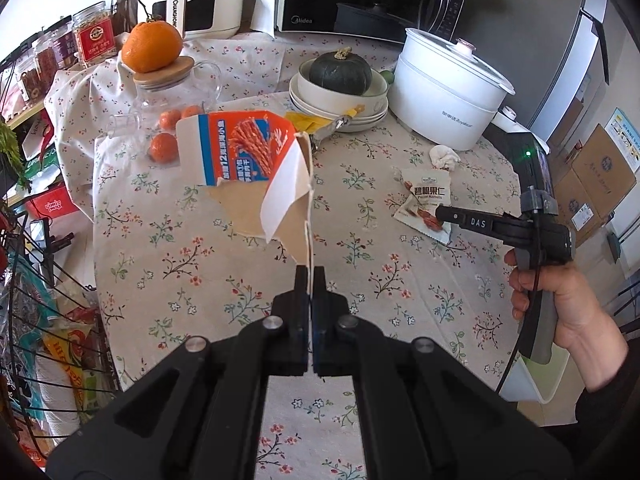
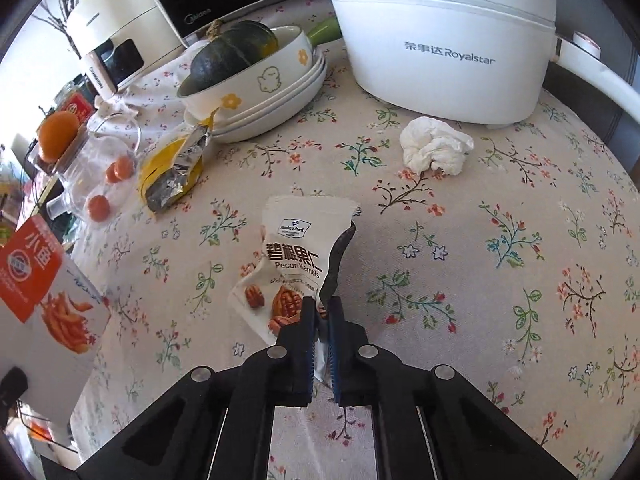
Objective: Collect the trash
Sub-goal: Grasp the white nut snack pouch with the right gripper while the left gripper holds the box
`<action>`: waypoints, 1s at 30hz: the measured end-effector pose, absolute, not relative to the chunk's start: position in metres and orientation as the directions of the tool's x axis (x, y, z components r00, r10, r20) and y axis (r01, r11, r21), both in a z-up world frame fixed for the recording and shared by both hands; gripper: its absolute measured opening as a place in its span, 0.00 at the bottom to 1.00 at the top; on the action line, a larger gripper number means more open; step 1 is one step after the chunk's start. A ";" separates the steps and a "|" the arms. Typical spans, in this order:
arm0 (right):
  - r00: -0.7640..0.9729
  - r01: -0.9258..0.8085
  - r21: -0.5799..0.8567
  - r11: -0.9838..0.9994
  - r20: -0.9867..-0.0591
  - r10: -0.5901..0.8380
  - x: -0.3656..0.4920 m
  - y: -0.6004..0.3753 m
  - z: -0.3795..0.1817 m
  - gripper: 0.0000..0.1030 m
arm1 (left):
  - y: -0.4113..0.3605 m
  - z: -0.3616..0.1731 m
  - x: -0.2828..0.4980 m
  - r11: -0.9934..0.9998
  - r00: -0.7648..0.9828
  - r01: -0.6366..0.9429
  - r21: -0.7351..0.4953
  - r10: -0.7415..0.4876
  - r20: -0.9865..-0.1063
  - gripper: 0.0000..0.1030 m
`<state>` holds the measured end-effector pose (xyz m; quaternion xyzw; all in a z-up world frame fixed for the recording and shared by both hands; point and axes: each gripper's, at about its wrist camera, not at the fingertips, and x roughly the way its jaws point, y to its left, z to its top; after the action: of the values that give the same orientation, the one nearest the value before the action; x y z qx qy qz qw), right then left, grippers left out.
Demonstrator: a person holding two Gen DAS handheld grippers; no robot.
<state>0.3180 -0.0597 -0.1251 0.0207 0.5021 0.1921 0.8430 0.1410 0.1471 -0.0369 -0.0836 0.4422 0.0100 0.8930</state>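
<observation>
Pecan wrapper (image 2: 292, 264) corner pinched between right tongs (image 2: 322, 312).

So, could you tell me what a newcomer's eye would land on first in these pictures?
Probably the torn orange snack box held up over the floral tablecloth in the shut left gripper. Next, the right gripper pinching the white pecan packet at mid-table, with a crumpled tissue lying before the big white cooker.
</observation>
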 end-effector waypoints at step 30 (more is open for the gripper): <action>0.547 -0.109 0.177 0.978 -0.811 0.208 0.138 -0.307 -0.035 0.03 | -0.040 0.000 0.102 0.906 0.589 0.373 -0.197 -0.396 -0.704 0.01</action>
<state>0.1383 -0.3072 -0.0350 0.0526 0.4672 0.0903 0.8780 0.1022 -0.0402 0.0001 -0.0142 0.3984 -0.2158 0.8913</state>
